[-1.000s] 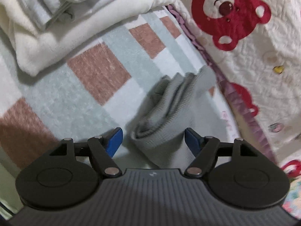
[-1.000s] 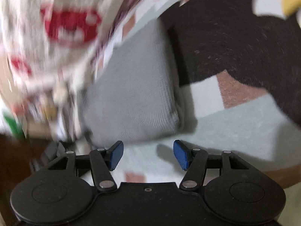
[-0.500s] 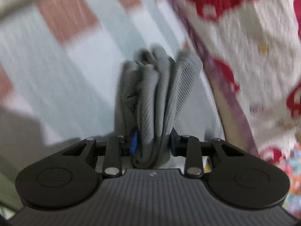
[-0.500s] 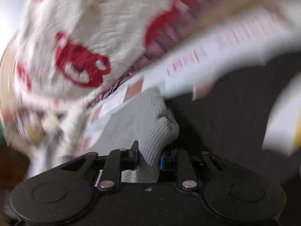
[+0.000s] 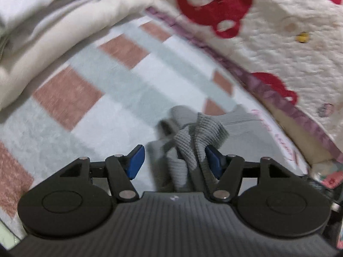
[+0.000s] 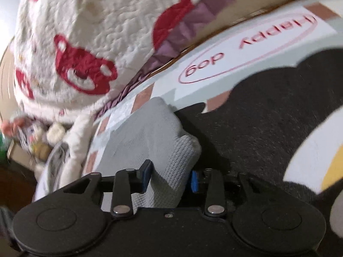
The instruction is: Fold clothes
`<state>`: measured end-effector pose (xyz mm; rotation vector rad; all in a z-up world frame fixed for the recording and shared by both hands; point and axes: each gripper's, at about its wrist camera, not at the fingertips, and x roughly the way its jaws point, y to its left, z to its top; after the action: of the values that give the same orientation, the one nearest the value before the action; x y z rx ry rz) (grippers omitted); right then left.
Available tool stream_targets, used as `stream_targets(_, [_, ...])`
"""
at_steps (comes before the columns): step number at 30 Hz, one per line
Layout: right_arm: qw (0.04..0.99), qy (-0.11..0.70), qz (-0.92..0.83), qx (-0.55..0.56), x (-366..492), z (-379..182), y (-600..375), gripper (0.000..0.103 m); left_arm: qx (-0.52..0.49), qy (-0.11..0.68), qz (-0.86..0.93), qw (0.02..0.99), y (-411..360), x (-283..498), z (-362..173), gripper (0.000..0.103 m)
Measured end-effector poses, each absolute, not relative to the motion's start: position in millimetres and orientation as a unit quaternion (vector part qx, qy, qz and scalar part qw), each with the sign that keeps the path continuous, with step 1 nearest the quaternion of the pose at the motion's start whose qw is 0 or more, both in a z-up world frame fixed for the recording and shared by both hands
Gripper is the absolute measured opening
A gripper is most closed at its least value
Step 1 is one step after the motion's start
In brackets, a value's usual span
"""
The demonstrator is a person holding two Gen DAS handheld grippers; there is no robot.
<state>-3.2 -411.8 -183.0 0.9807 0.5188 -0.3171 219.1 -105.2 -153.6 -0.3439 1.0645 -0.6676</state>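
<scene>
L claw point(image 5: 173, 160): jaws opening. Grey knit garment point(image 5: 193, 137) bunched between the pads; R-side blue pad touches the folds, L-side pad stands clear w/ a gap. Reads as release, no grip.

R claw point(image 6: 170, 176): jaws also opening. Folded corner of the grey knit sits between the pads and both look in contact w/ the fabric, so a light pinch at most; frames are blurred, can't be surer.

Garment location: lying on the checked mat point(image 5: 90, 98) (pink/pale-green squares), just beside the white bear-print quilt point(image 5: 278, 32) w/ its purple trim. Black fabric point(image 6: 268, 128) lies touching the garment's far side in R view. Stack of folded cream/white items point(image 5: 64, 21) sits on the mat, well apart from the grey piece.

Step, my read: end of a fold. Both claws letting go of the bundle once it's laid down. Piece looks compact, several layers thick, edges a bit ragged at L end.

Next move calls for: both claws backing off straight w/o snagging knit loops on the pads; then either tidy the loose L-end fold or shift the bundle toward the stack. Risk: fabric dragging w/ R claw if it pulls away before fully clear.
</scene>
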Motion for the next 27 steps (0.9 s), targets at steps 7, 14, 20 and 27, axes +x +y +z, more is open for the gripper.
stream_targets(7, [0.828,0.246,-0.129,0.487,-9.0,-190.8,-420.7,0.046,-0.22,0.518,-0.32,0.762,-94.1,226.1,-167.3,0.057])
stream_targets(14, [0.813,0.258,-0.096,0.512,-6.5,-197.6,-434.9,0.046,-0.299,0.575,-0.354,0.674,-84.1,233.9,-180.9,0.066])
stream_targets(20, [0.817,0.276,-0.094,0.497,4.3,-193.3,-434.3,0.046,-0.184,0.529,-0.366,0.743,-105.2,224.0,-152.4,0.075])
stream_targets(27, [0.815,0.275,-0.102,0.5,10.7,-192.3,-430.5,0.051,-0.2,0.546,-0.322,0.747,-102.4,228.4,-160.0,0.067])
